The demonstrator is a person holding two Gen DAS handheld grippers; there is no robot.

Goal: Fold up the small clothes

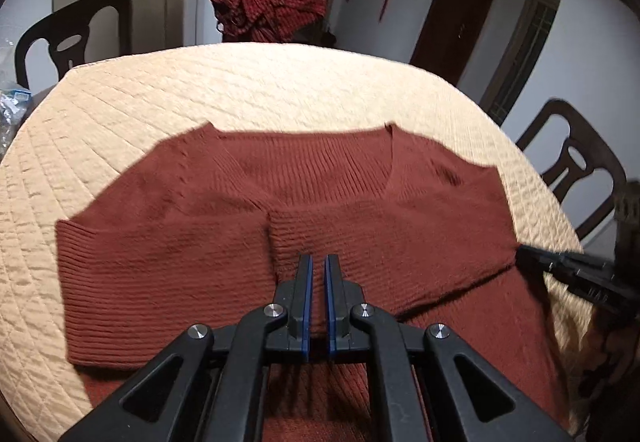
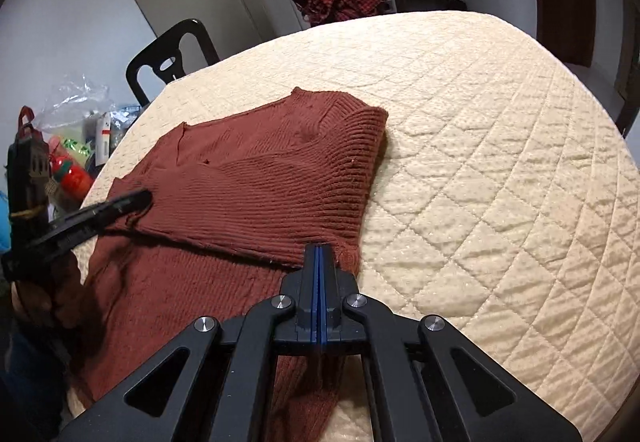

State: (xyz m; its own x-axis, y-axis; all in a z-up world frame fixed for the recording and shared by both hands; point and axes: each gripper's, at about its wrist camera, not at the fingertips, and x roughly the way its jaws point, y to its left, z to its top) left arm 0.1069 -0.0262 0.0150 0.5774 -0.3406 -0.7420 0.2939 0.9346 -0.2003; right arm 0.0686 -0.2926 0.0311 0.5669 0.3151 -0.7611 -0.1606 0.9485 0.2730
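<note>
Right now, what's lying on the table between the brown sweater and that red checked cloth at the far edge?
Nothing: only bare cream quilted table cover runs from the sweater to the red checked cloth, in both wrist views.

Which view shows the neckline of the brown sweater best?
The left wrist view: the neckline of the brown sweater faces the camera, whole and wide. The right wrist view shows it only sideways, at the sweater's far left part.

Rust-brown ribbed sweater [image 1: 360, 209], cream quilted cover [image 1: 280, 89]
</note>
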